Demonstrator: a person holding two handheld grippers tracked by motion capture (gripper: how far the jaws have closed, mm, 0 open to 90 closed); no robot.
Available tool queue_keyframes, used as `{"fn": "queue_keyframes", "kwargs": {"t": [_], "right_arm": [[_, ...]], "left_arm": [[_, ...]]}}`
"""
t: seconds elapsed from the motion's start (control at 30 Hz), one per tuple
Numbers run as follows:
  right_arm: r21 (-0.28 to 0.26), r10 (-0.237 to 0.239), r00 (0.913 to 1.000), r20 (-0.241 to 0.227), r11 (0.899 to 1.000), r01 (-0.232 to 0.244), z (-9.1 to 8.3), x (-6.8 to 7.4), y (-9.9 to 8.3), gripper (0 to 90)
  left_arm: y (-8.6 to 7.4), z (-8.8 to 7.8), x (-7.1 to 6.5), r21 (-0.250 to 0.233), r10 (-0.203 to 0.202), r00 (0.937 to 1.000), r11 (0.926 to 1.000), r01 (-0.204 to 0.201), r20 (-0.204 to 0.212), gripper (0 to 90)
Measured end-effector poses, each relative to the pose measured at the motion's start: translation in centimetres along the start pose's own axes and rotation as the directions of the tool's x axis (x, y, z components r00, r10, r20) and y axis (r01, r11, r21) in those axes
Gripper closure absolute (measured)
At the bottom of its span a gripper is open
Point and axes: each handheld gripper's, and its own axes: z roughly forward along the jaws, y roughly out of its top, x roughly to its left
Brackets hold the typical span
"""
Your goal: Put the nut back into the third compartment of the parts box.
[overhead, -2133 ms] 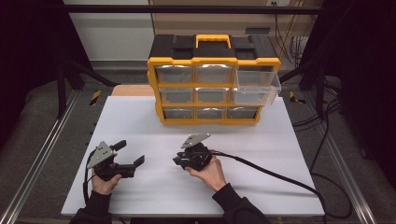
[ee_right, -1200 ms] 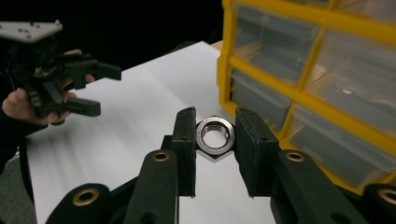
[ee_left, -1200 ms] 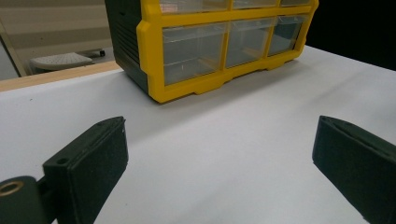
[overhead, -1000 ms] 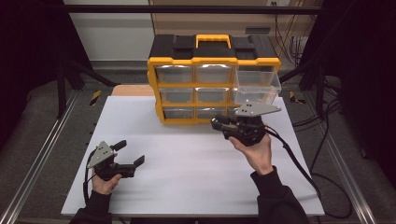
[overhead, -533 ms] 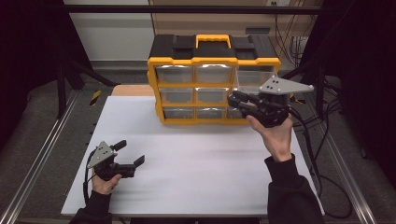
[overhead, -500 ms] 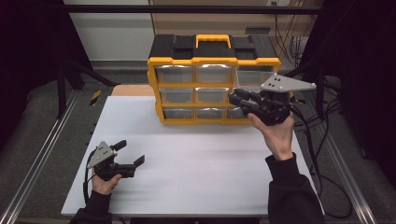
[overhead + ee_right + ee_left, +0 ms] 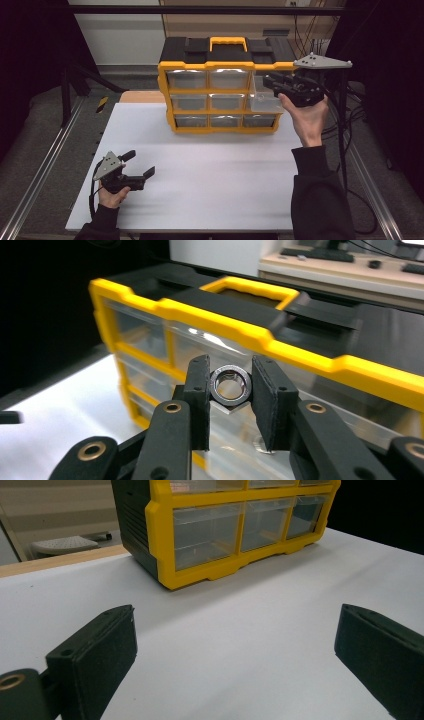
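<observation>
Nut [image 7: 229, 384]: we are pinching it in our right gripper [image 7: 229, 390] above the organizer [image 7: 220, 85]; left gripper [image 7: 137, 165] is gaping wide, empty.

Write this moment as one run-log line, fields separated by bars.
right tool: shut on hex nut, raised by pulled-out drawer of yellow organizer | left tool: open, low over table

A lab or workshop: a white bench [image 7: 210, 170] on a metal frame [image 7: 40, 170], black curtains [image 7: 30, 45], loose cables [image 7: 345, 130], a desk with keyboard [image 7: 320, 254] behind.
</observation>
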Motion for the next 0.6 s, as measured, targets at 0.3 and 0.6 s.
{"fn": "queue_keyframes", "kwargs": {"t": [0.3,0.6], "right_arm": [[0.067,0.019,0.9969,0.076,0.997,-0.024,1.5,-1.9,-0.7,70.2],[0.126,0.023,0.9937,0.110,0.991,-0.037,2.7,-2.8,-1.5,70.2]], "left_arm": [[0.0,0.0,0.0,-0.001,0.000,1.0000,1.0000,0.000,0.002,3.3],[0.0,0.0,0.1,-0.001,-0.002,1.0000,1.0000,0.002,0.001,3.3]]}}
